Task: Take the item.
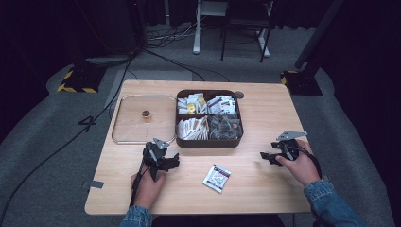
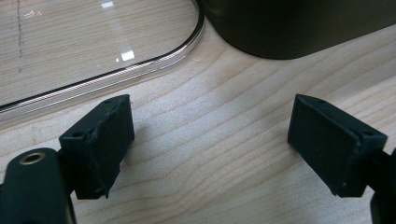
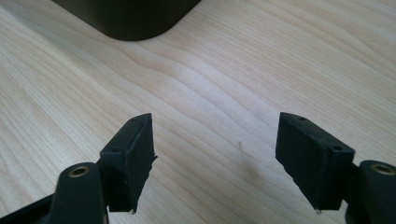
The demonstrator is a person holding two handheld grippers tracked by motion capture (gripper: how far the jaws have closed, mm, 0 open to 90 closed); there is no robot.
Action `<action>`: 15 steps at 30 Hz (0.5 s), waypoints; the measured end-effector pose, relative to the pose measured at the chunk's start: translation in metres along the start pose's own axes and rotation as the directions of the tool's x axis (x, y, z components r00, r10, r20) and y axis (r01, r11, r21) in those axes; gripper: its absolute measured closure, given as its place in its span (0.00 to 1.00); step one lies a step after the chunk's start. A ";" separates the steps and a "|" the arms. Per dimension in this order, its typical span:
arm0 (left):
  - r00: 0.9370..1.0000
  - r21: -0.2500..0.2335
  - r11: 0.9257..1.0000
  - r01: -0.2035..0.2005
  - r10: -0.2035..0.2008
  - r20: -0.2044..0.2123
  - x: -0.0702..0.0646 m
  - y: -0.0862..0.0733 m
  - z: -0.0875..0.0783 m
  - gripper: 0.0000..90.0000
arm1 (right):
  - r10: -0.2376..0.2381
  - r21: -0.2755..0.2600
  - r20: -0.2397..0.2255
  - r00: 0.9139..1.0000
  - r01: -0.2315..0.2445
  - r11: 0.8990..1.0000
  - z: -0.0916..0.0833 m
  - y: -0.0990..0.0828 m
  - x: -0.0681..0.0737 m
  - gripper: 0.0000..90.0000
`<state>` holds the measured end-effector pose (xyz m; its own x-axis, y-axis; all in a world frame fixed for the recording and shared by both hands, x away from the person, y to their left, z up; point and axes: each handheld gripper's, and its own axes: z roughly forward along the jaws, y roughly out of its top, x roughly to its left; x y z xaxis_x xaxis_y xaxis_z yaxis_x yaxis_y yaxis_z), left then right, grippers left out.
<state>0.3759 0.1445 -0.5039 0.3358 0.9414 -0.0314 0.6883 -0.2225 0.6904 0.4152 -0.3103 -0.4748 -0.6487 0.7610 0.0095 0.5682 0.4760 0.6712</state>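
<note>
Pale wood grain covers the worktop [image 1: 265, 118], and on it, low and centre in the high view, lies a small white sachet [image 1: 216, 178] with a red-and-dark print, flat and slightly turned. It sits between the two tools, touching neither: the left tool [image 1: 171, 161] is up and to the left of it, the right tool [image 1: 265, 156] up and to the right, somewhat farther off. Both tools are held in hands that come in from the bottom edge, the right one in a denim sleeve.

Left tool: its jaws stand wide apart with nothing between them. In the left gripper view [image 2: 210, 140] bare wood lies in the gap; the glass lid [image 2: 93, 42] with its metal rim fills the upper left, and a corner of the dark box [image 2: 299, 28] the upper right.

Right tool: its jaws are also apart and hold nothing. In the right gripper view [image 3: 215, 154] they frame plain wood, with a rounded corner of the box [image 3: 126, 16] at the top left.

In the high view the box [image 1: 209, 142] sits above the sachet, its four compartments full of sachets, and the lid [image 1: 142, 118] lies just left of it, a small knob at its middle.
</note>
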 end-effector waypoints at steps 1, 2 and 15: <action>1.000 0.000 1.000 0.000 0.000 0.000 0.000 0.000 0.000 0.17 | -0.003 0.002 -0.002 1.000 0.003 1.000 0.001 -0.002 0.001 0.32; 1.000 0.000 1.000 0.000 0.000 0.000 0.000 0.000 0.000 0.17 | -0.009 0.007 0.002 1.000 0.009 1.000 0.002 -0.003 0.002 0.32; 1.000 0.001 1.000 0.001 -0.001 0.000 0.000 0.000 0.000 0.17 | -0.062 -0.059 0.009 0.998 0.062 0.996 0.011 -0.022 0.022 0.31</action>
<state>0.3758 0.1444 -0.5039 0.3351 0.9416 -0.0318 0.6891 -0.2219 0.6899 0.3935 -0.2991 -0.4975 -0.6778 0.7342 -0.0388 0.4961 0.4957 0.7128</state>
